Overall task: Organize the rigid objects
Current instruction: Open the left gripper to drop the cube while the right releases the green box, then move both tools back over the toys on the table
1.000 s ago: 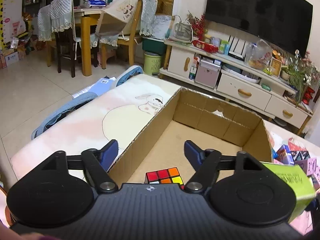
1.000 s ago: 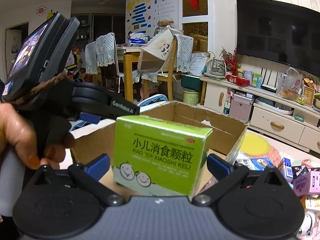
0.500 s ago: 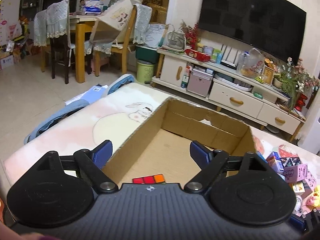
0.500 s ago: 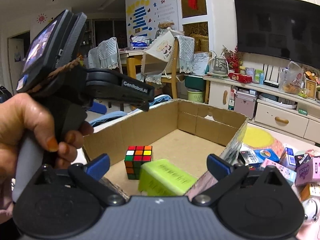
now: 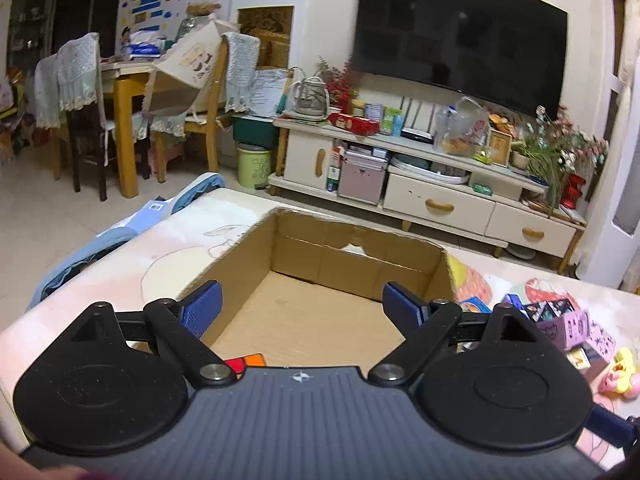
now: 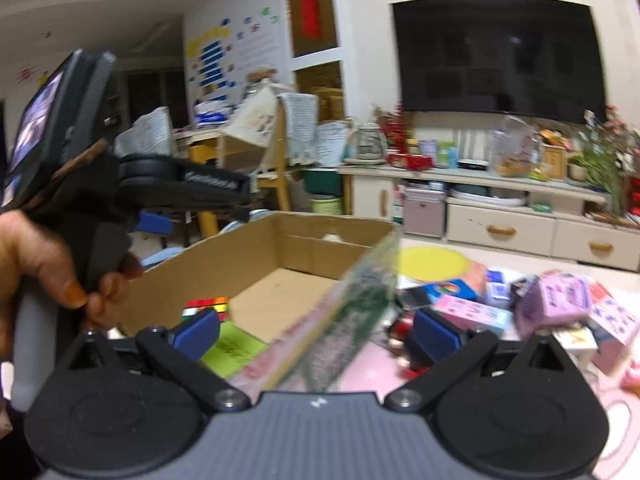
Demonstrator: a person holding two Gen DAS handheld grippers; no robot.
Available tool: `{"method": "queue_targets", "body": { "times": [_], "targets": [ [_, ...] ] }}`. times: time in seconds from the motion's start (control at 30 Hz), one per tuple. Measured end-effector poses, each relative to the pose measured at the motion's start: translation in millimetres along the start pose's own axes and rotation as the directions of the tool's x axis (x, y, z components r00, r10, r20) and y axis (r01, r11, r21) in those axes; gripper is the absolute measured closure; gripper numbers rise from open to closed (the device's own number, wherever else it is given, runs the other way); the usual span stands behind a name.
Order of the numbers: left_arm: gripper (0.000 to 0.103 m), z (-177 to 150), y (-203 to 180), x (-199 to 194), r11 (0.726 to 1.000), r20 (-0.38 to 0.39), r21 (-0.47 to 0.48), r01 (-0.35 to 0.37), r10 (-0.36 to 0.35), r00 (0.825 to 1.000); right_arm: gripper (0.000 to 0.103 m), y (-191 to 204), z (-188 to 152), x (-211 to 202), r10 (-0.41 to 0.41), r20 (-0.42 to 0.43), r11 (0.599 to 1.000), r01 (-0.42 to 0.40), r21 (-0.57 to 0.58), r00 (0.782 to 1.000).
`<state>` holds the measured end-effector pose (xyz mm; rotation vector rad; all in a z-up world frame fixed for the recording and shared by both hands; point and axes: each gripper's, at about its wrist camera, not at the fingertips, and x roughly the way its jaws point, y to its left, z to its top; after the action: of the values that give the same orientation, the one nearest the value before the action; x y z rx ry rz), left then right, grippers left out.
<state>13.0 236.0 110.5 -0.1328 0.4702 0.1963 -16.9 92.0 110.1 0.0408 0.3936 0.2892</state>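
An open cardboard box (image 5: 320,252) lies on the table ahead of both grippers. On its floor at the near end sits a Rubik's cube (image 6: 208,306), and a green medicine box (image 6: 232,350) lies flat beside it. My left gripper (image 5: 302,308) hovers over the box's near end, open wide, with nothing between its fingers; only a corner of the cube (image 5: 246,362) shows under it. My right gripper (image 6: 316,332) is open and holds nothing. It straddles the box's right wall (image 6: 352,304), which is seen edge-on. A hand (image 6: 36,264) holds the left gripper at the left.
A heap of small pink, purple and blue boxes (image 6: 560,304) lies on the table right of the cardboard box, with a yellow toy (image 5: 620,376) near the edge. Beyond the table stand a TV cabinet (image 5: 440,200) and dining chairs (image 5: 80,120).
The right gripper let go of the green box, which now lies in the cardboard box, and then shifted right over the box wall. The left gripper's jaws spread wider and its view tipped upward.
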Motion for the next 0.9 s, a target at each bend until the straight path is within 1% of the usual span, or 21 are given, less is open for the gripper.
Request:
{"method": "queue_targets", "body": {
  "times": [0.1,0.33,0.47,0.53,0.7,0.83,0.9],
  "targets": [
    [0.000,-0.8,-3.8,-1.3,1.000,0.007,0.012,0.015,-0.015,1.000,0.001,-10.3,-2.0,-2.4,-0.041,-0.001,0.999,0.041,0.022,0.999],
    [0.000,-3.2,-9.7,-4.6,0.997,0.021,0.024,0.077,-0.078,0.997,0.001,-29.6,-7.1,-12.0,-0.084,0.021,0.995,0.083,0.047,0.996],
    [0.000,-3.7,-13.4,-10.0,0.991,0.043,0.063,0.115,-0.118,0.992,0.001,-40.9,-9.2,-19.6,-0.116,0.045,0.992,0.113,0.061,0.992],
    [0.000,-5.0,-16.8,-10.8,0.987,0.043,0.089,0.134,-0.138,0.989,0.001,-49.2,-9.6,-24.3,-0.149,0.060,0.987,0.145,0.075,0.987],
    [0.000,-10.7,-24.0,-13.4,0.974,0.018,0.129,0.185,-0.188,0.982,0.001,-81.9,-13.1,-35.7,-0.242,0.073,0.964,0.231,0.127,0.968],
    [0.000,-16.5,-30.3,-15.3,0.962,-0.003,0.157,0.221,-0.224,0.975,0.001,-116.3,-18.2,-44.4,-0.332,0.062,0.931,0.317,0.183,0.941],
    [0.000,-20.0,-35.2,-15.8,0.954,-0.015,0.179,0.239,-0.240,0.971,0.001,-133.2,-22.5,-48.0,-0.378,0.053,0.909,0.360,0.210,0.924]
  ]
}}
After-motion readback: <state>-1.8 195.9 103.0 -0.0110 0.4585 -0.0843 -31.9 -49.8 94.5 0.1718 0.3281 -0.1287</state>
